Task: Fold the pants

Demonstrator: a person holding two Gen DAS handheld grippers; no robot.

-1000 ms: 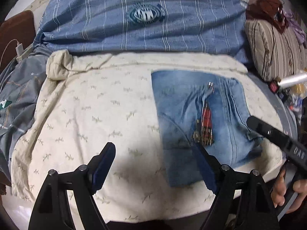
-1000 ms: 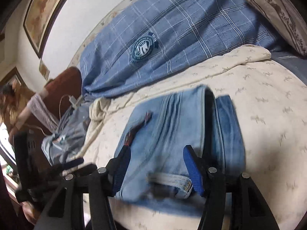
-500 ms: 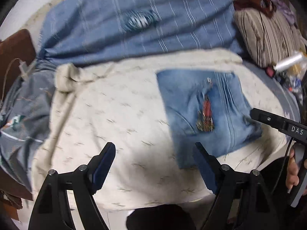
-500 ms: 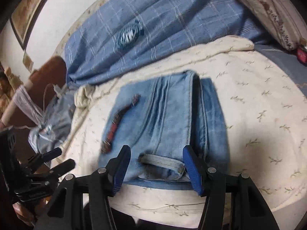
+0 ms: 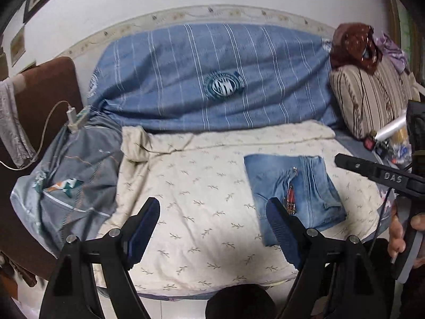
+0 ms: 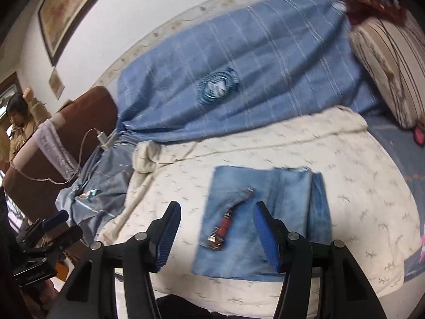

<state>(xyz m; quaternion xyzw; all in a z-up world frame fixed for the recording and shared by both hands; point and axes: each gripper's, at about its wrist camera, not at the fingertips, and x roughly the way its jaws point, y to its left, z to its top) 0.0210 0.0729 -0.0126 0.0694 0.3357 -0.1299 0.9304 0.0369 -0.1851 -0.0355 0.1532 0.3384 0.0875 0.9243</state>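
The jeans (image 5: 313,186) lie folded into a compact light-blue rectangle on the cream patterned blanket (image 5: 199,186), with a red and metal ornament (image 5: 290,198) on top. My left gripper (image 5: 212,212) hangs open above the blanket, left of the jeans, with nothing between its fingers. In the right wrist view the jeans (image 6: 287,194) and the ornament (image 6: 225,226) lie below my right gripper (image 6: 216,212), which is open, holds nothing and is clear of the cloth. The right gripper (image 5: 372,172) also shows at the right edge, held by a hand (image 5: 398,231).
A blue striped duvet (image 5: 212,79) is heaped behind the blanket. Grey bedding (image 5: 71,180) lies at left by a charger and cable (image 5: 73,117) and a brown chair back (image 5: 45,93). A striped pillow (image 5: 372,98) and small clutter (image 5: 385,141) sit at right. A person (image 6: 18,117) stands far left.
Both grippers have risen and drawn back from the bed, so the jeans look smaller and farther. The right gripper's fingers, earlier close over the jeans' near edge, now hang clear of them.
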